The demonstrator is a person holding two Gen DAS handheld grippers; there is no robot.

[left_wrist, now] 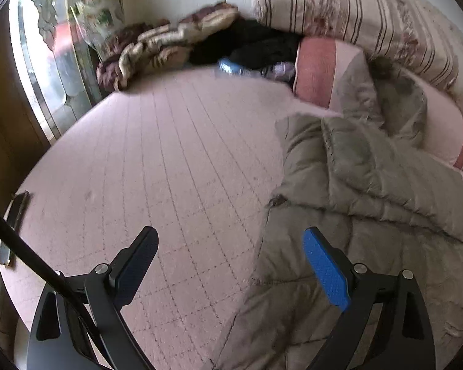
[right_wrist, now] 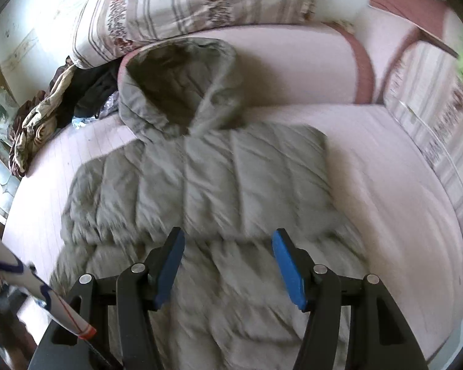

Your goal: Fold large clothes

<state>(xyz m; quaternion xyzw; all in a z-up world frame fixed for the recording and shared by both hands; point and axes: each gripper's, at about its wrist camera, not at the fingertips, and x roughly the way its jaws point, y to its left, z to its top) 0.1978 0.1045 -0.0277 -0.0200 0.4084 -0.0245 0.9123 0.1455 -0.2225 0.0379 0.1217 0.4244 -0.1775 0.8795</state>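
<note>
A pink quilted bed cover (left_wrist: 157, 154) is seen with broad bare room on its left side. A grey-green padded hooded jacket (right_wrist: 206, 169) is spread flat on it, hood (right_wrist: 182, 92) toward the striped pillows (right_wrist: 200, 3). The left gripper (left_wrist: 231, 259) and right gripper (right_wrist: 228, 262) are held wide open above it, gripping nothing.

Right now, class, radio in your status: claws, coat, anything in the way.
Left claw open, over bare bed beside coat. Right claw open above coat, holding nothing. Coat flat, hood toward the pillows. Nothing on it.
</note>
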